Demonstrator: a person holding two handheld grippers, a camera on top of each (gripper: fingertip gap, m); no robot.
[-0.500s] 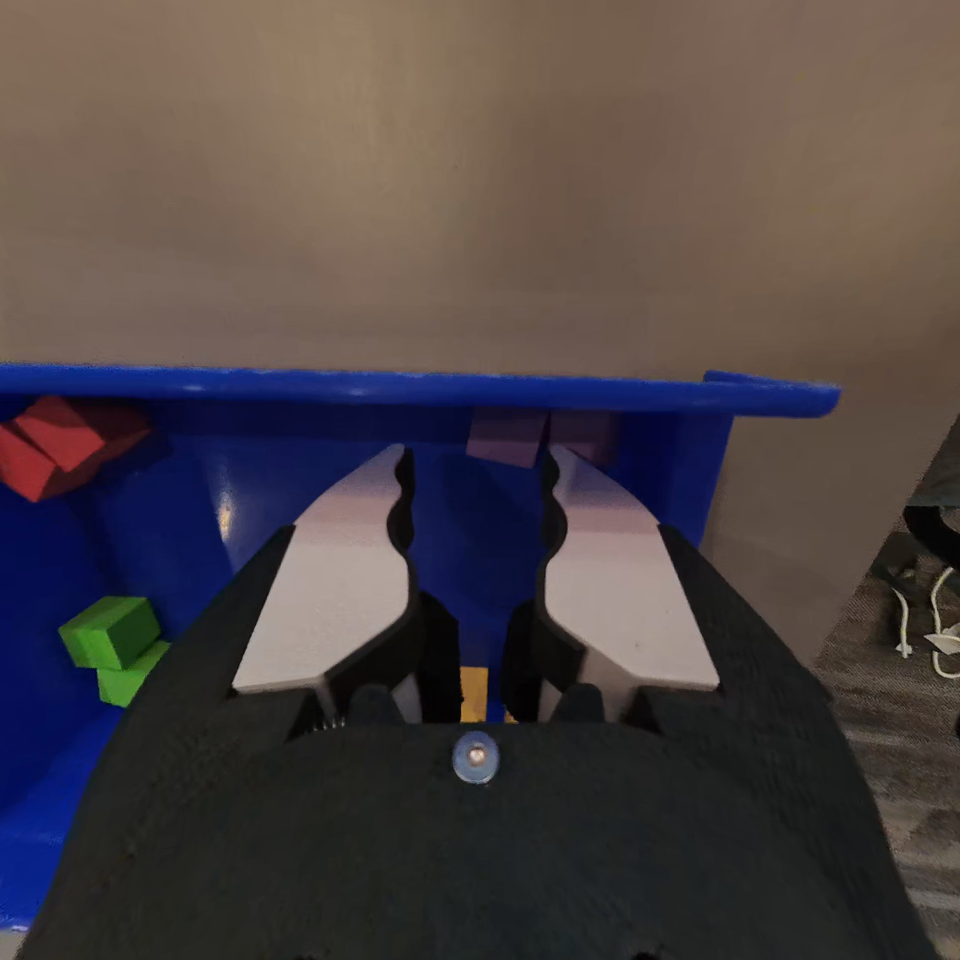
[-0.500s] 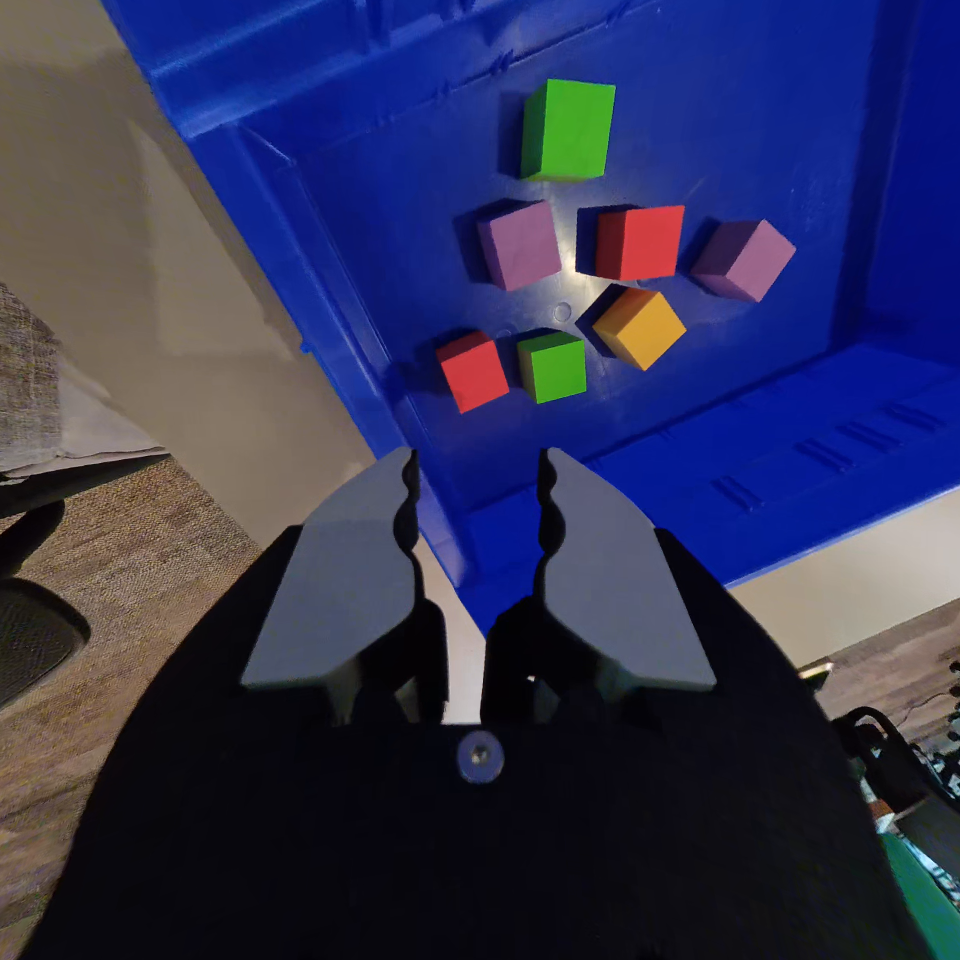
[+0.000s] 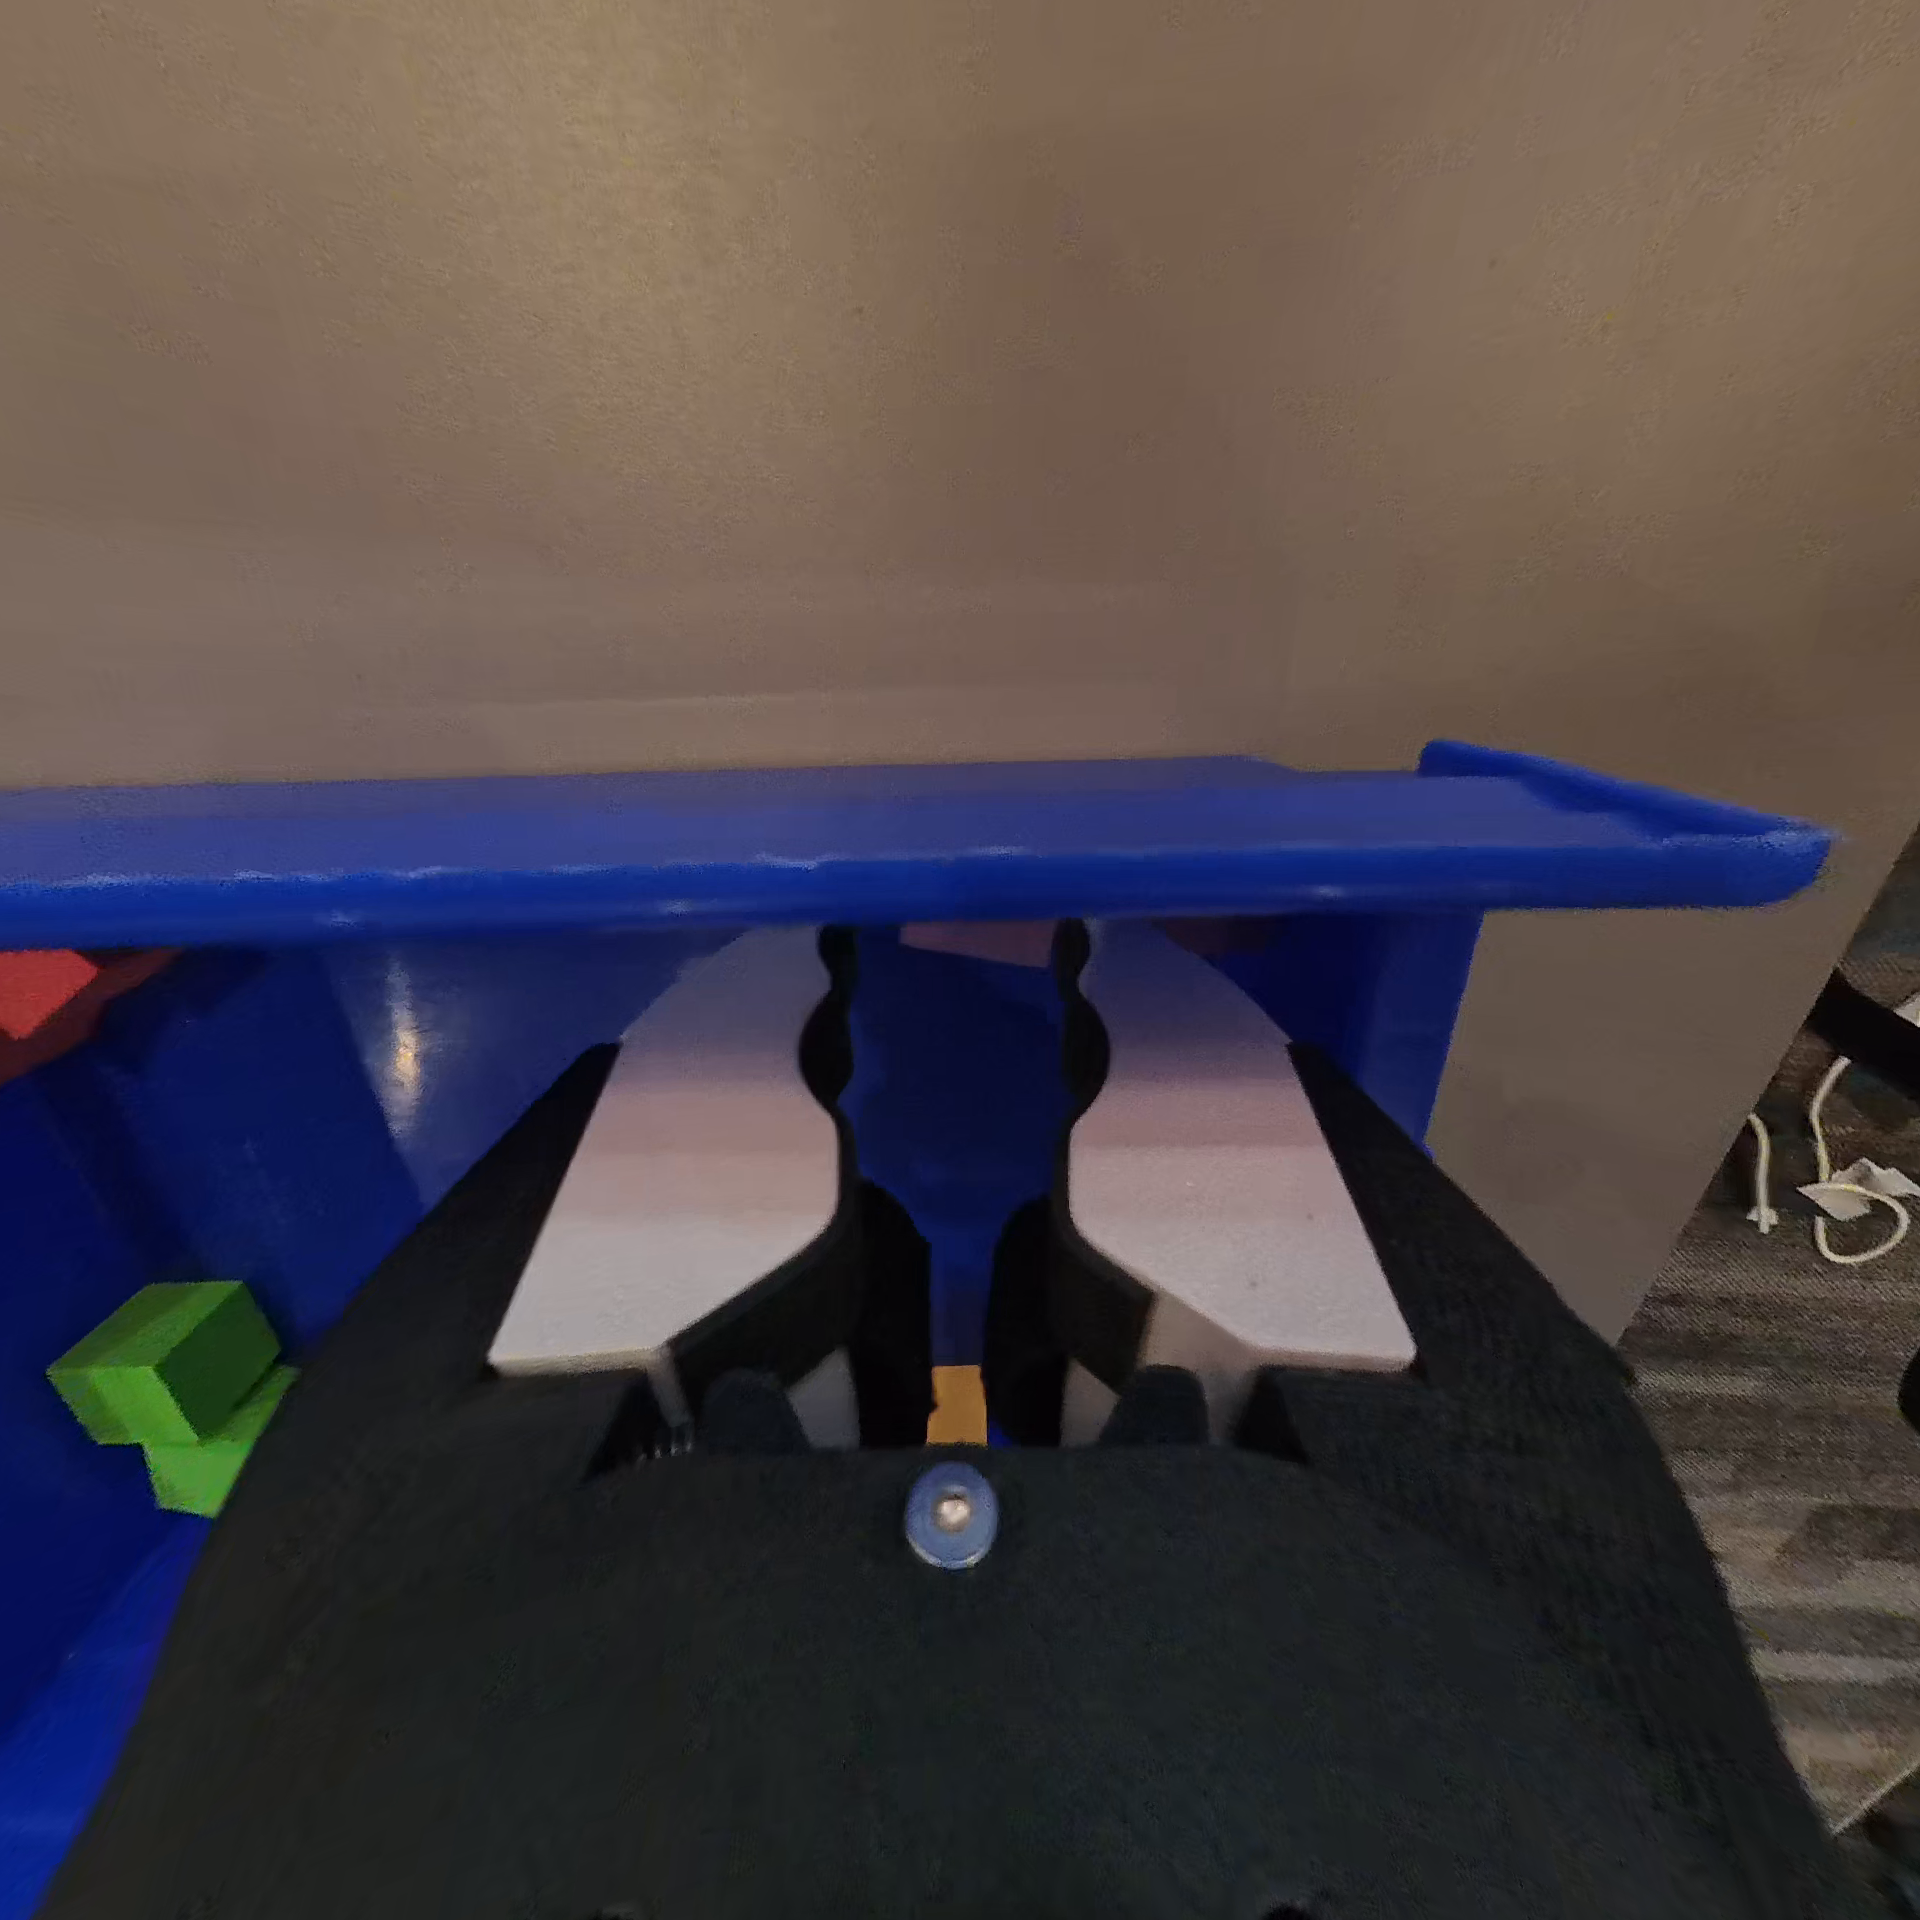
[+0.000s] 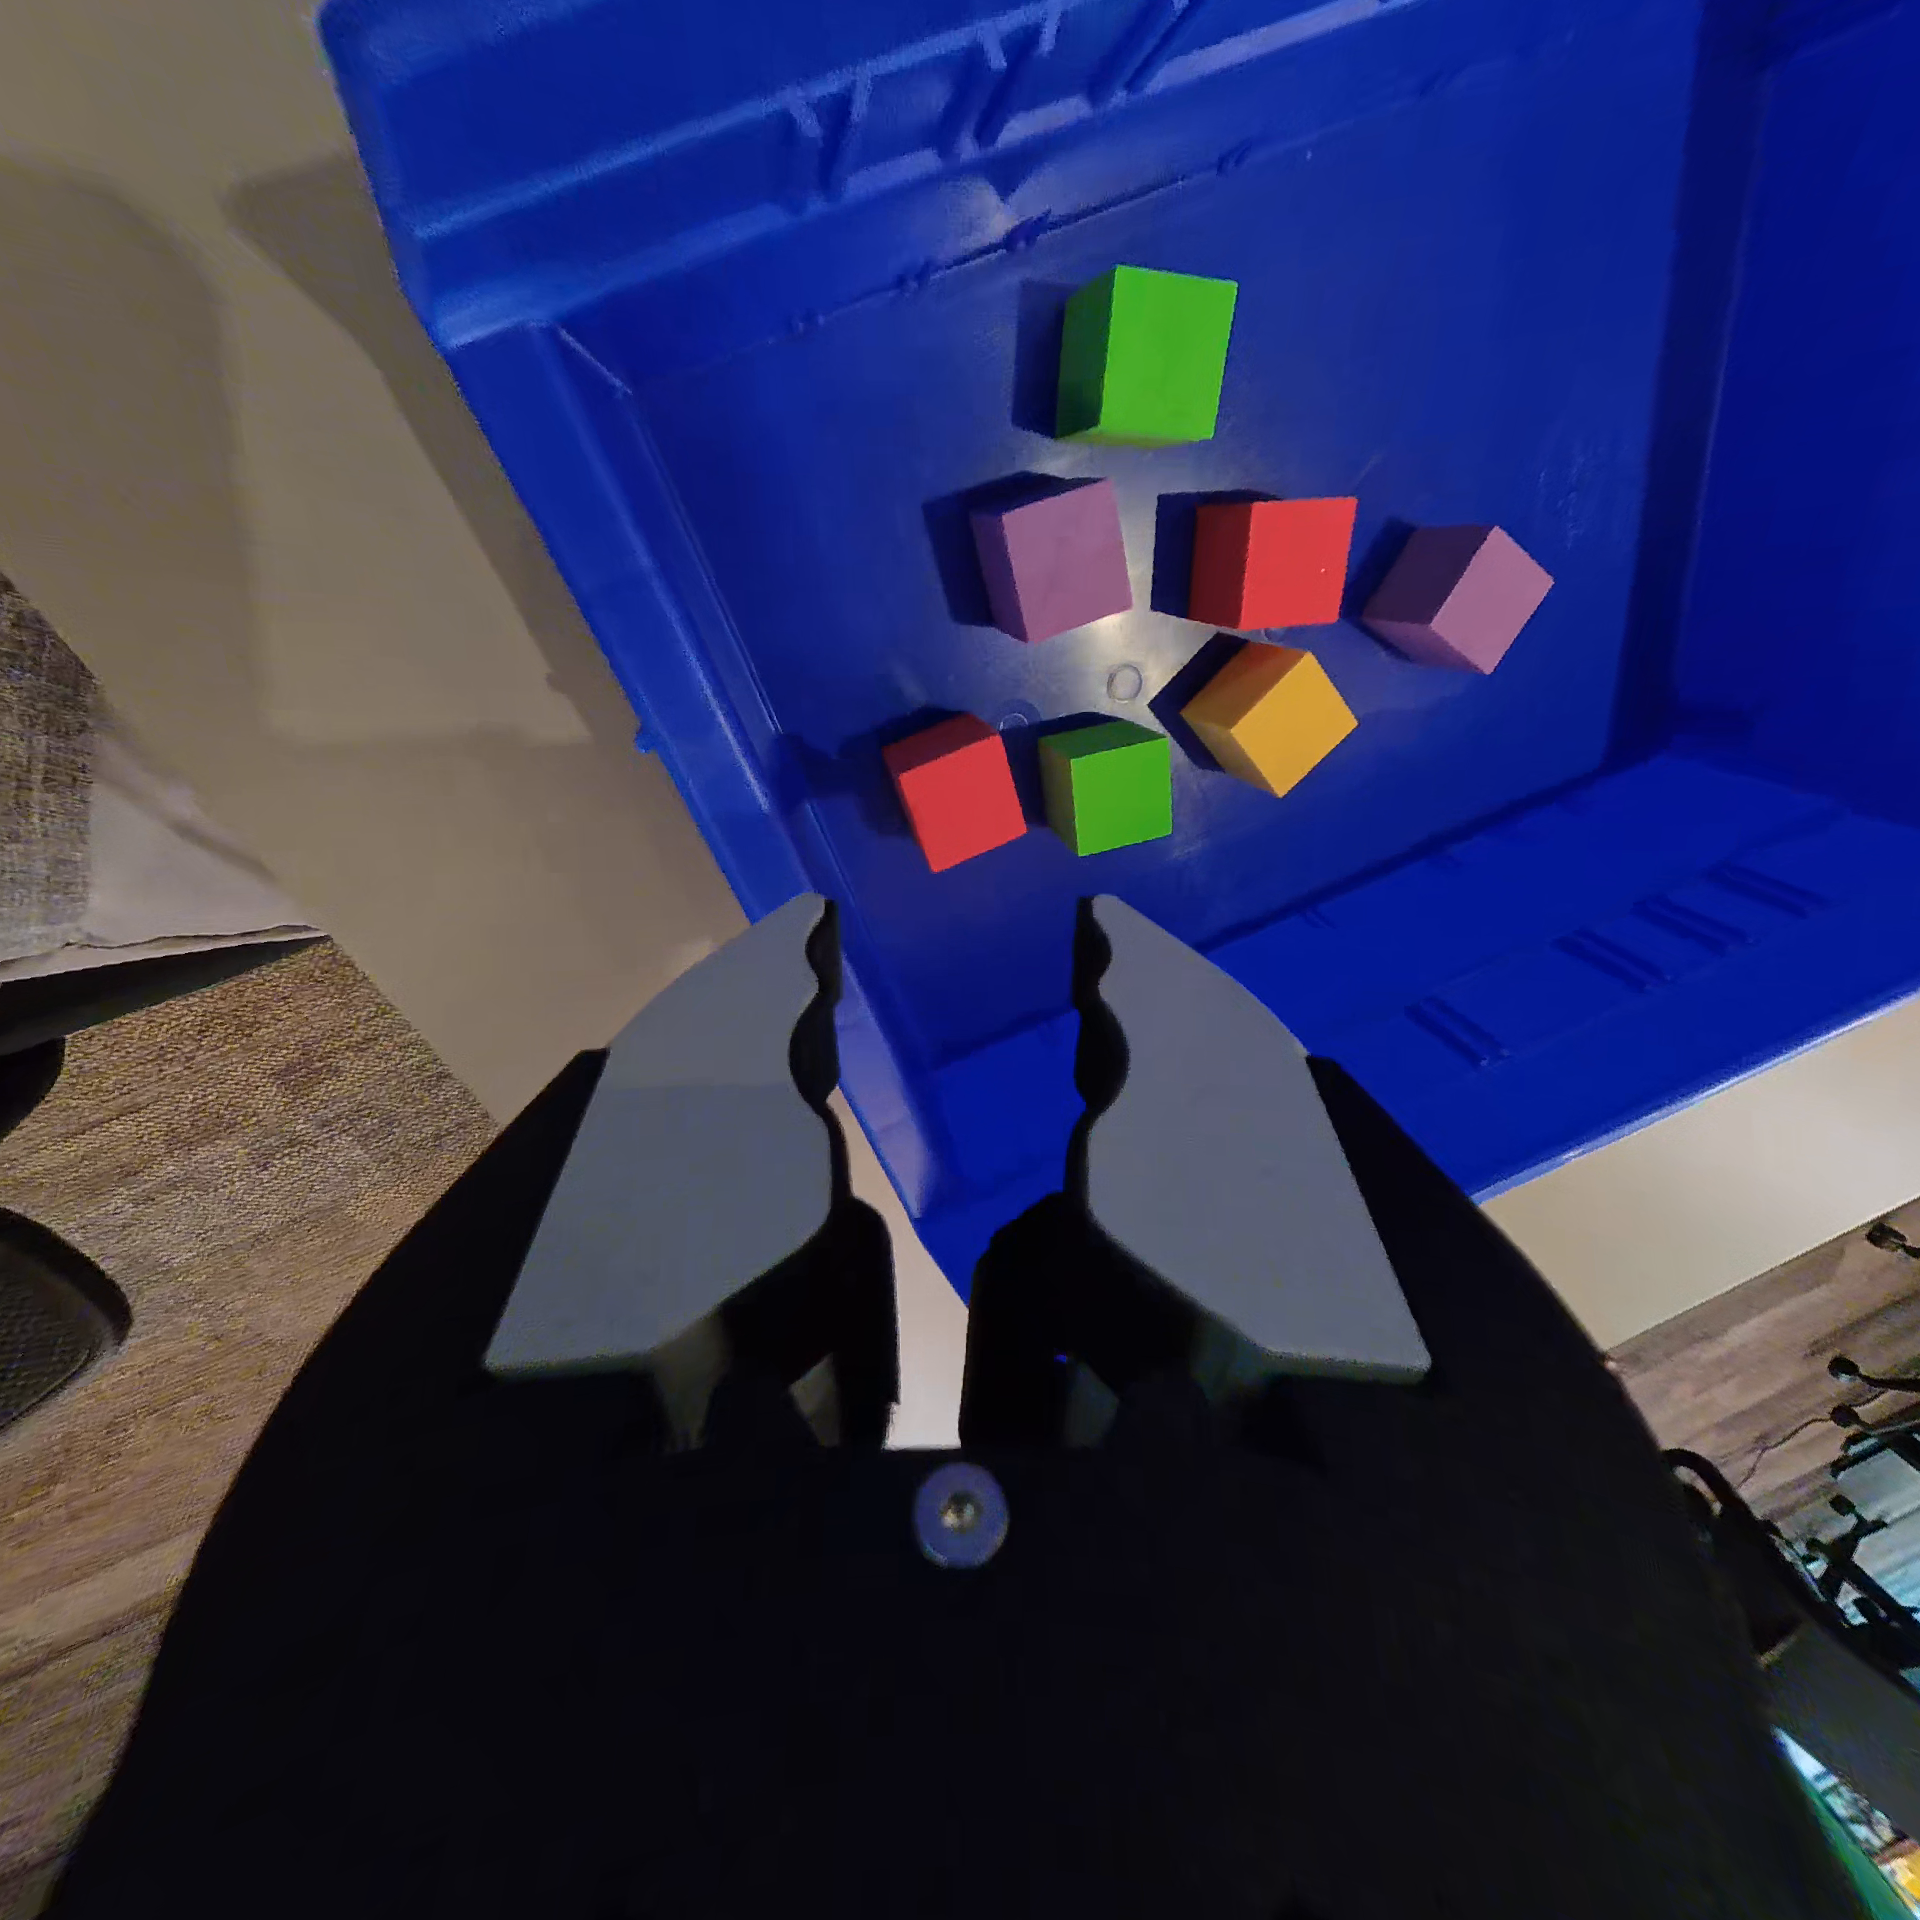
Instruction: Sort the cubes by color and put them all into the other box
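my left gripper [image 3: 954,1023] sits low inside the blue plastic bin [image 3: 831,831], jaws parted to a moderate gap and holding nothing; its tips reach under the far rim at the centre of the frame, nearest a purple block [image 3: 971,940] half hidden behind that rim. a sliver of an orange block [image 3: 956,1403] shows between the finger roots, a green block [image 3: 166,1361] lies at lower left with its mirror image on the glossy floor, and a red block [image 3: 42,992] sits at the left edge. my right gripper [image 4: 954,997] hovers above the bin's near corner in the lower middle of its frame, jaws likewise apart and empty, apart from everything; nearest are a red cube [image 4: 956,790] and a green cube [image 4: 1107,784], almost touching. to work well here, i judge i should come straight down and square the pads to flat faces. the cubes look matte, sharp-edged, foam-like or painted wood; the bin is slick, ribbed moulded plastic on a smooth beige table [image 4: 364,623].
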